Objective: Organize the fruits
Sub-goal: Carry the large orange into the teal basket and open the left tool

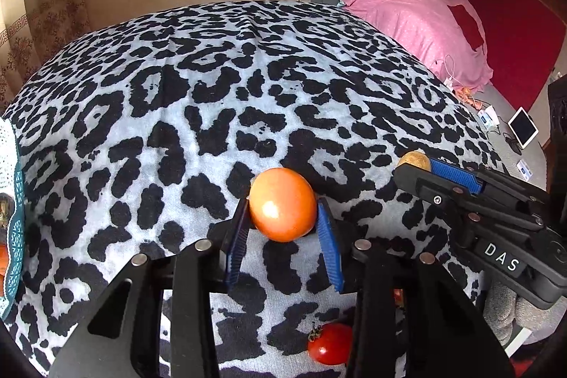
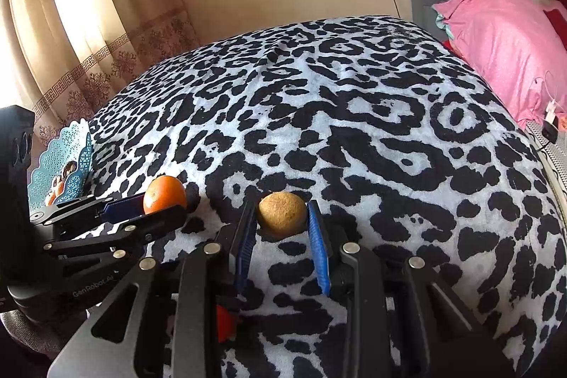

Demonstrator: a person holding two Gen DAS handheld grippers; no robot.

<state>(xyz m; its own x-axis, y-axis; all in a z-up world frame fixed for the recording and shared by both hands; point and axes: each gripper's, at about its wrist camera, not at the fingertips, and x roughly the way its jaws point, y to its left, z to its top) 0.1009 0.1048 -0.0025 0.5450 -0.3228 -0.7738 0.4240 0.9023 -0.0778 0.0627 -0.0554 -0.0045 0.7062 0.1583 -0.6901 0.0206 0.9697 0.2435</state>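
Note:
In the left wrist view my left gripper (image 1: 282,213) is shut on a glossy orange fruit (image 1: 282,204), held between its blue pads over the leopard-print blanket (image 1: 212,77). To its right, my right gripper (image 1: 414,167) holds a rough brown round fruit (image 1: 413,159), mostly hidden by the finger. The right wrist view shows that brown fruit (image 2: 281,213) pinched between my right gripper (image 2: 281,218) pads. There the left gripper (image 2: 166,202) sits at the left with the orange fruit (image 2: 164,193). A red tomato (image 1: 329,342) lies on the blanket under my left gripper.
A teal lattice basket (image 2: 58,151) with fruit inside stands at the blanket's left edge, also showing as the basket rim (image 1: 16,229). A pink pillow (image 1: 418,23), a white tablet (image 1: 523,127) and cables lie far right. Curtains (image 2: 71,23) hang at the left.

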